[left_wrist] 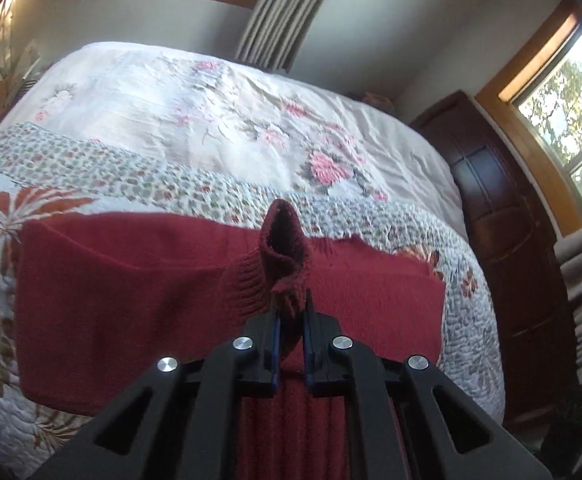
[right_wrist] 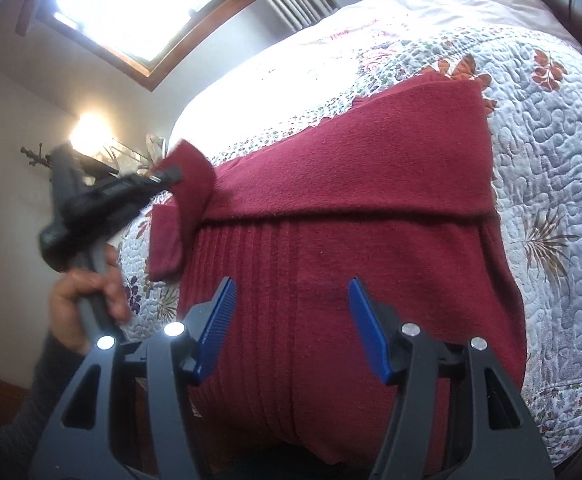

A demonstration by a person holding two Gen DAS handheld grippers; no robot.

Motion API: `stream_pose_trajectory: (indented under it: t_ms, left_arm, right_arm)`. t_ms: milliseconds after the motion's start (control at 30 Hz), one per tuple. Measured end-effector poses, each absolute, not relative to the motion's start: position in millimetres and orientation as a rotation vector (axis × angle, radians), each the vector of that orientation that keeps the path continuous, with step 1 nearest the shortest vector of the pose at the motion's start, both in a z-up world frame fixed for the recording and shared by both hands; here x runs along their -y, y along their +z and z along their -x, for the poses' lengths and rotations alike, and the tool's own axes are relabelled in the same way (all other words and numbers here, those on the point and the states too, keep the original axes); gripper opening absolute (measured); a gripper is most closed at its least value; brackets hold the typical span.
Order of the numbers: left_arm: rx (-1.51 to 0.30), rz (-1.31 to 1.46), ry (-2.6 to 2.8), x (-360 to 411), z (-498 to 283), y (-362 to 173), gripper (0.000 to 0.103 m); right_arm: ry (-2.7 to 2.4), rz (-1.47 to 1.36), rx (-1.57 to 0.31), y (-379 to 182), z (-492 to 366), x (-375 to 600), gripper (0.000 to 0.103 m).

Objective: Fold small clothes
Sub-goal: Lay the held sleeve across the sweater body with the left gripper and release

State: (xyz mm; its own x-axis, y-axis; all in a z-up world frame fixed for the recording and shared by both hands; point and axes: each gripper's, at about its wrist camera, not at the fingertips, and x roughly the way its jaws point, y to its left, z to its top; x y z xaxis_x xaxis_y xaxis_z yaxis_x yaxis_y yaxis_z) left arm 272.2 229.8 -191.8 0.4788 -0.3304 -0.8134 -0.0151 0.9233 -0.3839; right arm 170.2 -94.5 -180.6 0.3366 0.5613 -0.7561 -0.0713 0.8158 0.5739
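While the dark red knitted sweater [right_wrist: 351, 184] is lying on the floral quilted bedspread [right_wrist: 551, 152], we are pinching its ribbed cuff [left_wrist: 279, 248] in our left gripper [left_wrist: 291, 312], mid sleeve-fold; our right gripper [right_wrist: 291, 312] is hovering spread, empty. Next we're likely laying the sleeve across the body.

Bed cover: floral quilt [left_wrist: 103, 148], wrinkled.
Curtain [left_wrist: 287, 8]: grey, pleated, behind the bed.
Windows: 2, wood-framed [left_wrist: 563, 128].
Cabinet [left_wrist: 503, 216]: dark wood, beside the bed.
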Motion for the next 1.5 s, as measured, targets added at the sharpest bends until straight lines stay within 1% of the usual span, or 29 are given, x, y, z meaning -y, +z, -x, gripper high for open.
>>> stream_pose_trajectory:
  t_ms: [67,133,200,233,267,300,333,367,433,567,667,800,900,1000,1033,1067,1100,1233,1500]
  left_arm:
    - [-1.093,0.316,-0.206,-209.2,-273.3,-206.0,0.008]
    - [-1.118,0.286,-0.219,-195.6,-274.6,-214.5,0.008]
    - [-1.141,0.278,-0.236,-190.9,-273.7,-220.5,0.012]
    - [-1.14,0.286,-0.25,-191.4,-270.9,-219.9,0.022]
    - [-1.133,0.292,-0.263,-192.8,-267.3,-216.7,0.038]
    - [-1.117,0.297,-0.272,-193.7,-261.3,-211.3,0.049]
    - [-1.096,0.304,-0.277,-196.0,-254.4,-204.4,0.068]
    - [-1.079,0.314,-0.279,-199.7,-247.9,-198.9,0.074]
    - [-1.091,0.348,-0.283,-210.7,-231.3,-194.1,0.074]
    - [-1.094,0.452,-0.25,-248.8,-173.2,-191.5,0.074]
    - [-1.106,0.534,-0.18,-280.7,-117.8,-198.3,0.076]
    - [-1.137,0.662,-0.066,-311.3,-62.8,-213.7,0.077]
    - [-1.139,0.738,-0.018,-322.0,-42.8,-220.2,0.077]
    - [-1.134,0.754,-0.006,-323.3,-40.0,-220.7,0.077]
    - [-1.13,0.756,-0.007,-322.9,-38.9,-220.6,0.077]
    - [-1.128,0.752,-0.009,-322.6,-40.6,-219.6,0.077]
    - [-1.126,0.746,-0.01,-323.0,-39.5,-218.9,0.077]
    - [-1.121,0.735,-0.019,-324.5,-47.9,-217.1,0.077]
    - [-1.104,0.751,-0.045,-328.8,-68.7,-213.2,0.077]
  right_arm:
    - [0.461,-0.55,-1.178,-182.3,-178.8,100.5,0.074]
    - [0.492,-0.643,-1.192,-184.0,-193.5,105.6,0.074]
    - [0.529,-0.732,-1.206,-185.6,-213.8,107.5,0.074]
    - [0.555,-0.755,-1.212,-186.1,-225.8,105.4,0.074]
    - [0.577,-0.767,-1.22,-186.9,-237.6,101.3,0.072]
    - [0.593,-0.788,-1.234,-190.3,-250.1,97.4,0.068]
    - [0.615,-0.821,-1.256,-195.9,-261.9,92.9,0.061]
    - [0.643,-0.867,-1.286,-204.2,-274.2,86.2,0.053]
    - [0.67,-0.932,-1.355,-226.2,-299.1,72.8,0.044]
    - [0.678,-0.959,-1.469,-261.9,-331.1,45.4,0.044]
    - [0.688,-0.928,-1.509,-271.5,-345.8,28.6,0.044]
    - [0.715,-0.876,-1.541,-272.1,-356.0,6.5,0.044]
    - [0.704,-0.82,-1.568,-273.6,-363.4,-10.2,0.044]
    - [0.712,-0.792,-1.581,-273.3,-364.4,-28.2,0.043]
    - [0.715,-0.778,-1.577,-271.4,-363.9,-32.6,0.028]
    - [0.718,-0.761,-1.573,-272.0,-363.7,-31.5,0.008]
    - [0.715,-0.742,-1.567,-268.8,-362.8,-32.0,0.006]
    - [0.71,-0.704,-1.485,-246.5,-360.7,-19.1,0.006]
    - [0.628,-0.715,-1.307,-199.8,-354.0,63.4,0.006]
